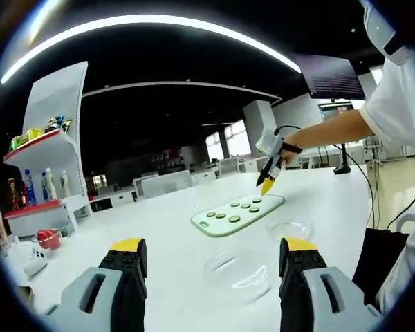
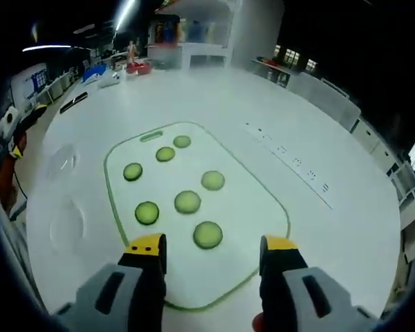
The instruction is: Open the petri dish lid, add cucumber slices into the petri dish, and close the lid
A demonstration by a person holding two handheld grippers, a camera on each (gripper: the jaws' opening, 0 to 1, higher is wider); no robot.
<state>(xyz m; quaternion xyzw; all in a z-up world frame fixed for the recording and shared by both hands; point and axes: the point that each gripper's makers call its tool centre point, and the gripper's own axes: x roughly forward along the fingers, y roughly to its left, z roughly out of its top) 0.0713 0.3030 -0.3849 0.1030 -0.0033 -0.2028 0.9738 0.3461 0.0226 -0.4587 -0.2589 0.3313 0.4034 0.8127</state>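
Seven cucumber slices (image 2: 187, 201) lie on one cutting board (image 2: 263, 207).

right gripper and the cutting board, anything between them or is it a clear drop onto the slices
Nothing lies between. In the right gripper view, the open right gripper hangs over the cutting board, with the nearest cucumber slice just ahead of its jaws.

My left gripper view sits low over the counter (image 1: 180, 228), looking across it toward the cutting board (image 1: 236, 214) some way off. My right gripper view looks steeply down on that same cutting board (image 2: 194, 207) from close above.
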